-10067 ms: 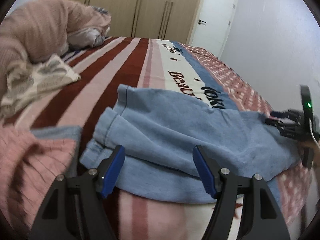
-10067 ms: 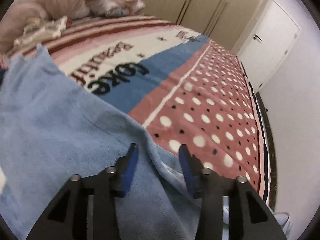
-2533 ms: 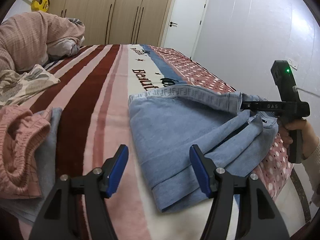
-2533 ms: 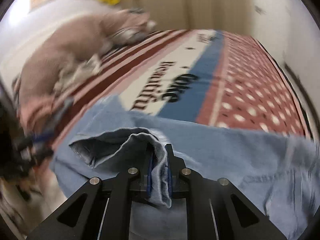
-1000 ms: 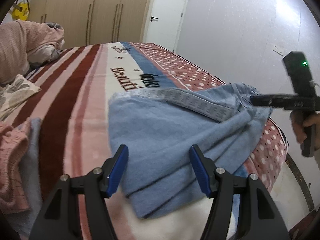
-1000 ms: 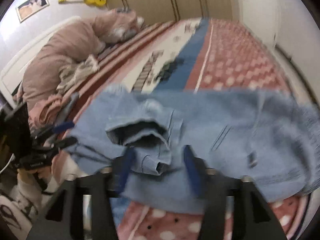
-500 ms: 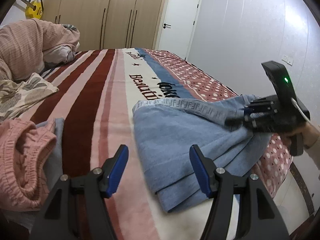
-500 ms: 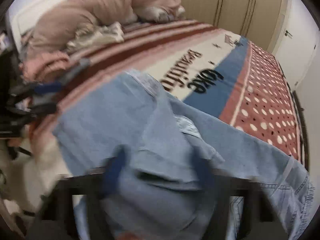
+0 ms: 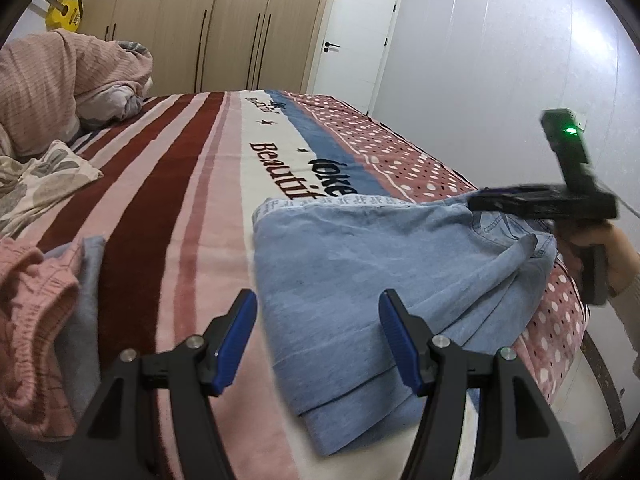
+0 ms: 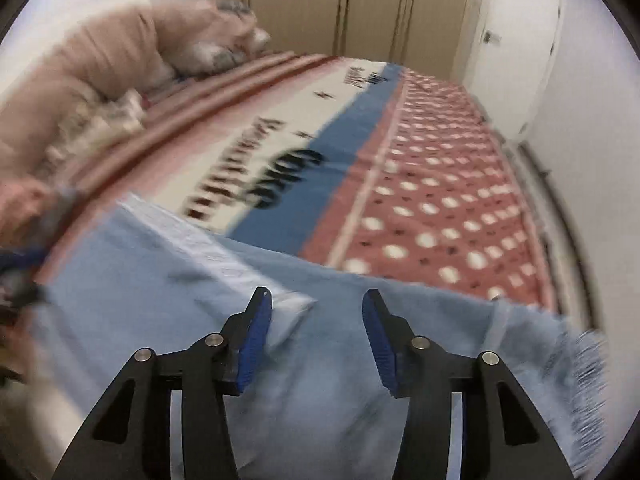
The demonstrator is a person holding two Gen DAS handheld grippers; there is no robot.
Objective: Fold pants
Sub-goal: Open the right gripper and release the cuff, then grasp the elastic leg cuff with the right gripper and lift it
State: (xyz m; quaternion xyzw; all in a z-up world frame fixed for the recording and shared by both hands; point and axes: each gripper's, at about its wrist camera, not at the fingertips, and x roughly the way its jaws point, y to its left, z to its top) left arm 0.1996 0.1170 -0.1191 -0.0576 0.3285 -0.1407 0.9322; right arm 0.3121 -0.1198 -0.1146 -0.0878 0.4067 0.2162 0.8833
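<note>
Tools [image 9: 316,322] above folded blue pants [image 9: 372,264]

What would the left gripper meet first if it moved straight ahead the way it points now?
Probably the folded blue pants on the bed. The open left gripper points along the bed at their near left edge, though depth is hard to judge.

Both wrist views sit low and close over the folded jeans [image 9: 360,280] [image 10: 200,340], facing the wardrobe [image 9: 208,28] [image 10: 360,4] at frame top.
</note>
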